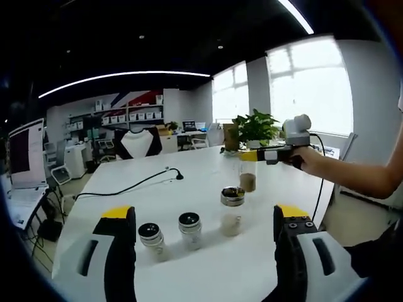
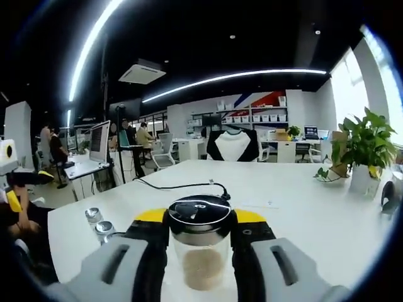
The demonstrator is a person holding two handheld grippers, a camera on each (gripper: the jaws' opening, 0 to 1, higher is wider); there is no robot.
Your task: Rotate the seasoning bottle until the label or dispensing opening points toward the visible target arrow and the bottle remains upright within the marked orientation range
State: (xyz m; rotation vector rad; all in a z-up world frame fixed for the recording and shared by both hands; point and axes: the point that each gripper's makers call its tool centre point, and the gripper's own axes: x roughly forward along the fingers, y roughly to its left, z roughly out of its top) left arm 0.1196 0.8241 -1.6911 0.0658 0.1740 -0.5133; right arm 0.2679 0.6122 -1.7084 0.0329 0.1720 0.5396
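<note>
My right gripper (image 2: 201, 234) is shut on a clear glass seasoning bottle (image 2: 200, 214) with a black lid and brown powder in its lower part. The bottle stands upright between the yellow-tipped jaws. In the left gripper view the same bottle (image 1: 247, 181) hangs upright over the white table (image 1: 189, 189), held by the right gripper (image 1: 255, 156), which reaches in from the right. My left gripper (image 1: 204, 248) is open above the table's near edge with nothing between its fingers. No label or arrow is visible.
Three more bottles stand on the table: two small ones (image 1: 151, 239) (image 1: 189, 228) and a wider one (image 1: 232, 212). A black cable (image 1: 132, 185) crosses the table. A potted plant (image 2: 362, 151) stands at the far right, office desks behind. A person's arm (image 1: 352, 173) comes in from the right.
</note>
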